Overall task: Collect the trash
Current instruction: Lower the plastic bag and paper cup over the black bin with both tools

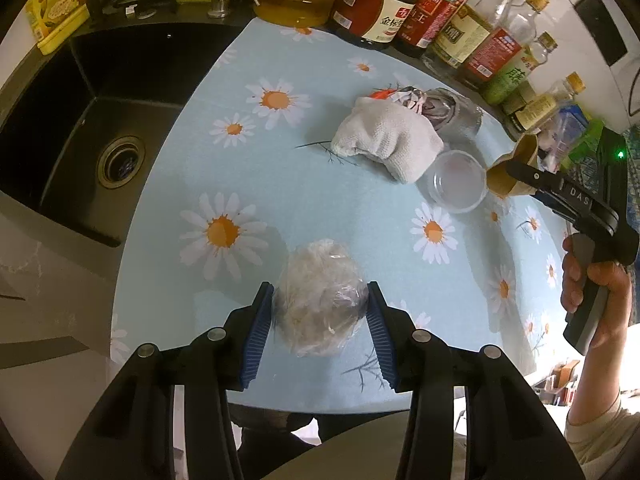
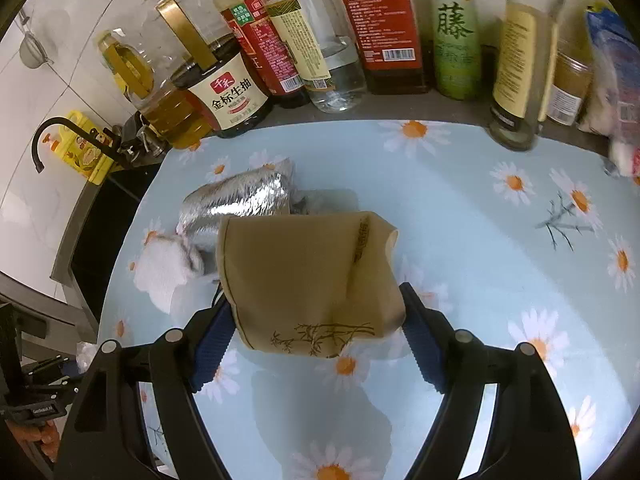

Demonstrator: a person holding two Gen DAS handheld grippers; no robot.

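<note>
A crumpled ball of clear plastic wrap (image 1: 320,312) sits between the blue pads of my left gripper (image 1: 320,292), which is shut on it just above the daisy-print tablecloth (image 1: 280,184). My right gripper (image 2: 316,296) is shut on a crushed brown paper wrapper (image 2: 304,272) with a bamboo print, lifted off the cloth. In the left wrist view that wrapper (image 1: 510,172) shows at the right, in the right gripper (image 1: 520,178), with a hand (image 1: 592,284) on the handle. On the cloth lie a white crumpled towel (image 1: 384,136), a silver foil bag (image 1: 448,108) and a clear plastic cup (image 1: 456,186).
A row of oil and sauce bottles (image 1: 400,8) lines the back edge of the counter. A black sink (image 1: 80,120) with a drain lies to the left of the cloth. The foil bag (image 2: 240,200) and white towel (image 2: 164,272) lie left of the held wrapper.
</note>
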